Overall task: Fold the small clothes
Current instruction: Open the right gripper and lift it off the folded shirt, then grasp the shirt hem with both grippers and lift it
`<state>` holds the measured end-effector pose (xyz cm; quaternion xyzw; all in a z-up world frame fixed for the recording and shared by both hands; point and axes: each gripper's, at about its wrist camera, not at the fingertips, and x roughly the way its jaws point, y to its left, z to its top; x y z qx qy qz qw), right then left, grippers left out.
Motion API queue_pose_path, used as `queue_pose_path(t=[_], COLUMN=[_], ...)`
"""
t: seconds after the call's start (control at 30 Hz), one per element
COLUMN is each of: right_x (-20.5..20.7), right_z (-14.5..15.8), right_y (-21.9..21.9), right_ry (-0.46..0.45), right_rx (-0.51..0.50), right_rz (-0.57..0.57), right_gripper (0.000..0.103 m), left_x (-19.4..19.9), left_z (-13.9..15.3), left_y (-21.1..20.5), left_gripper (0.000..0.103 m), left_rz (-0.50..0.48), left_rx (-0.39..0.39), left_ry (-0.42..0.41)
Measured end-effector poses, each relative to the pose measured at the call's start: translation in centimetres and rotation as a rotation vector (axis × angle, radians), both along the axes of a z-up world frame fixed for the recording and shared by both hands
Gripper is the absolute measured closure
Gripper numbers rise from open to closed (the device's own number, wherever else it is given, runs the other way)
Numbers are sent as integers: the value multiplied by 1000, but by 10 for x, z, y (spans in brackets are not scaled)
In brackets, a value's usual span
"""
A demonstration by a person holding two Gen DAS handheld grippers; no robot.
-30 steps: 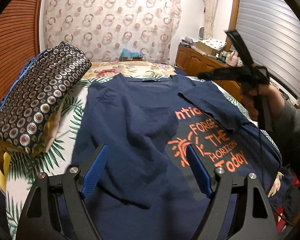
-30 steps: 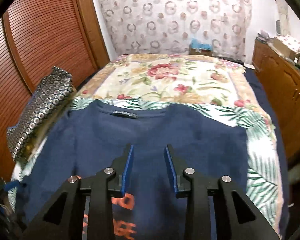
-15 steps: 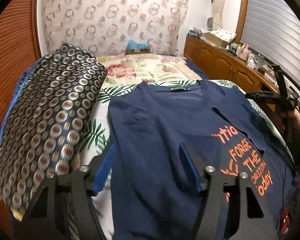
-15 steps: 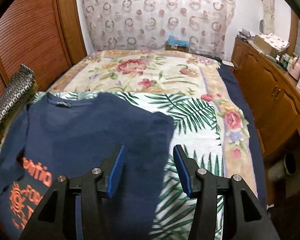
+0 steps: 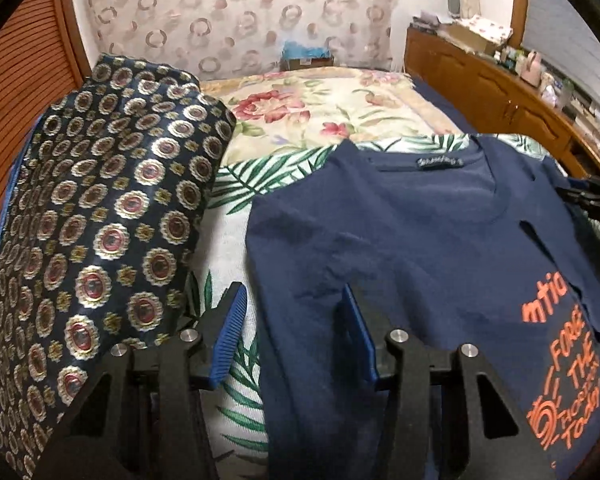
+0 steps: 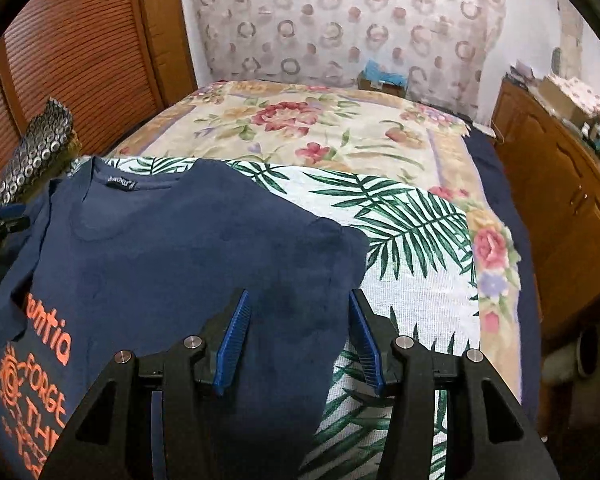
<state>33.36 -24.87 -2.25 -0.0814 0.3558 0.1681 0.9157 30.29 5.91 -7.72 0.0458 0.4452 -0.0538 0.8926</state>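
Nearest on the left side, the left gripper (image 5: 294,330) hangs over the shirt's left edge, its jaws half open and just lately narrowing. One blue pad (image 5: 230,336) sits over the palm-leaf cover, the other over navy cloth, so the edge of the shirt (image 5: 412,248) lies between them, but neither pad presses on it.

On the other side the right gripper (image 6: 300,336) hangs over the shirt's right edge in the same way, jaws half open, having widened a moment ago and now steady. Its left pad (image 6: 232,344) is over the navy cloth, its right one over the leaf print; nothing is gripped.

The shirt (image 6: 172,248) lies flat on the bed (image 6: 412,280), collar and label towards the far end, with orange lettering showing near the hem and a flap of cloth folded in over the print.

Just beside the shirt's left shoulder stands a pile (image 5: 100,208) of dark cloth with round medallions. Beyond the shirt the bedding turns to a flower print. A wooden cabinet (image 5: 500,92) runs along the right wall, with small clutter on top, and a ring-patterned curtain (image 6: 340,20) hangs behind the bed.
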Motion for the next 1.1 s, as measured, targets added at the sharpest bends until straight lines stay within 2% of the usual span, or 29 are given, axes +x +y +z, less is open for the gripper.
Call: queue_pose_path(t=[0.03, 0.1, 0.43, 0.47, 0.5, 0.53, 0.57, 0.67, 0.83, 0.97, 1.1], right_x=[-1, -6, -6, -6, -6, -7, -6, -8, -25, -61, -113], right_z=[-2, -4, -4, -4, -2, -1, 1, 4, 24, 47, 61], right_y=[1, -1, -2, -1, 1, 4, 5, 13, 12, 12, 8], right_ry=[-6, -14, -10, -8, -1, 10, 25, 20, -38, -101, -146], right_rx=[-14, -7, -5, -11, -12, -9, 1, -36, 23, 74, 100], right_rz=[1, -1, 6, 9, 23, 40, 53, 58, 66, 99, 136], right_gripper=[51, 51, 50, 59, 66, 85, 94, 96, 96, 97, 97], left_x=[0, 2, 3, 3, 2, 2, 2, -8, -40, -79, -130], left_z=[-2, -7, -8, -8, -7, -6, -4, 10, 49, 80, 103], left_y=[0, 4, 12, 13, 13, 13, 11, 4, -1, -6, -4], left_gripper=[60, 65, 67, 72, 92, 96, 97, 97, 97, 97, 97], left_rz=[-3, 8, 29, 22, 15, 14, 12, -10, -45, -90, -127], left_rx=[6, 5, -65, -76, -89, -99, -95, -81, -120, -148, -181], left_ry=[-3, 4, 28, 30, 30, 32, 27, -28, -122, -195, -248])
